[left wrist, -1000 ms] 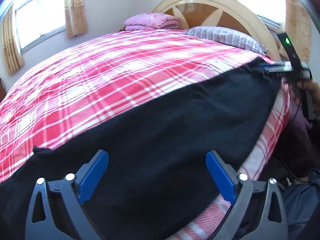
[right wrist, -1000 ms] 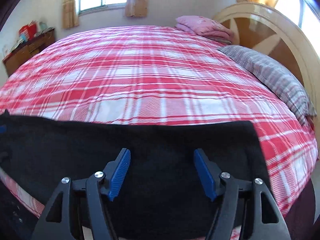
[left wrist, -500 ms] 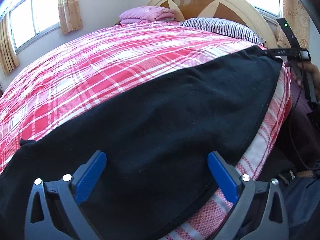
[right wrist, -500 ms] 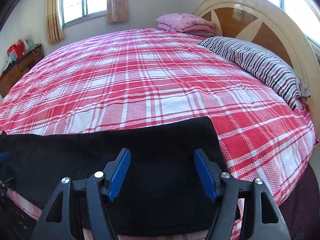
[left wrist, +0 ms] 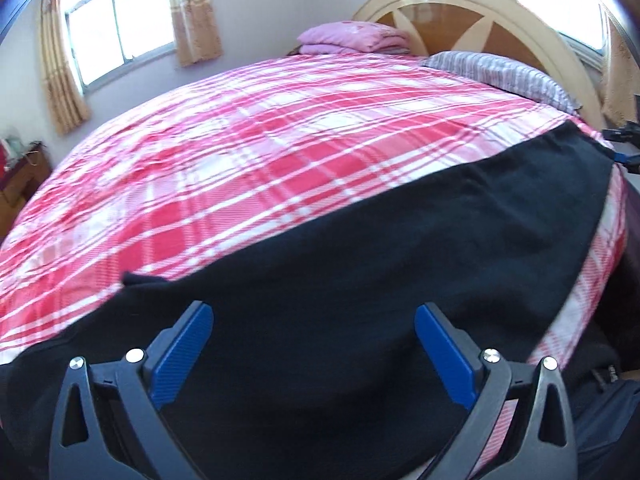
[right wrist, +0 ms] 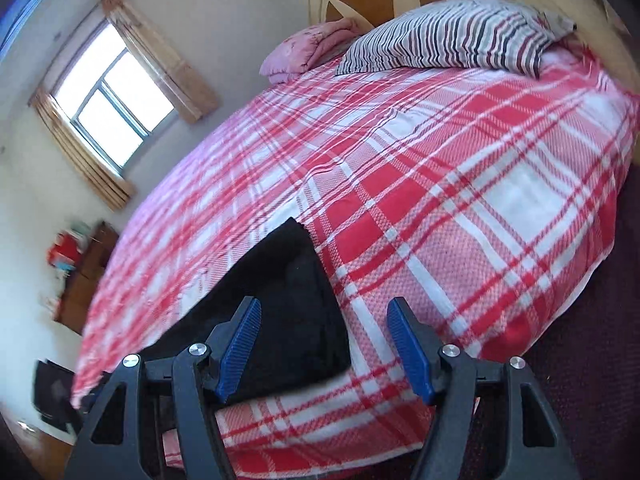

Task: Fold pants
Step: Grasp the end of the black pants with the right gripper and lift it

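Black pants (left wrist: 380, 264) lie flat in a long band along the near edge of the bed with the red plaid cover (left wrist: 248, 168). My left gripper (left wrist: 314, 320) hovers open over the pants' near part, nothing between its blue pads. In the right wrist view only the pants' end (right wrist: 292, 304) shows, and the picture is tilted. My right gripper (right wrist: 324, 320) stands open there, one finger over the black cloth, the other over the plaid cover (right wrist: 460, 208). From the left wrist view the right gripper (left wrist: 622, 152) shows just past the pants' far corner.
A striped pillow (right wrist: 452, 40) and a folded pink blanket (right wrist: 304, 52) lie by the wooden headboard (left wrist: 472, 12). Curtained windows (left wrist: 116, 36) are on the wall. A wooden cabinet (right wrist: 88, 276) stands at the left. Dark carpet (right wrist: 592, 352) runs beside the bed.
My right gripper slid along the pants to their end and rolled, tilting its view. In the left wrist view it moved off toward the right edge. The left gripper shifted slightly; both stayed open.
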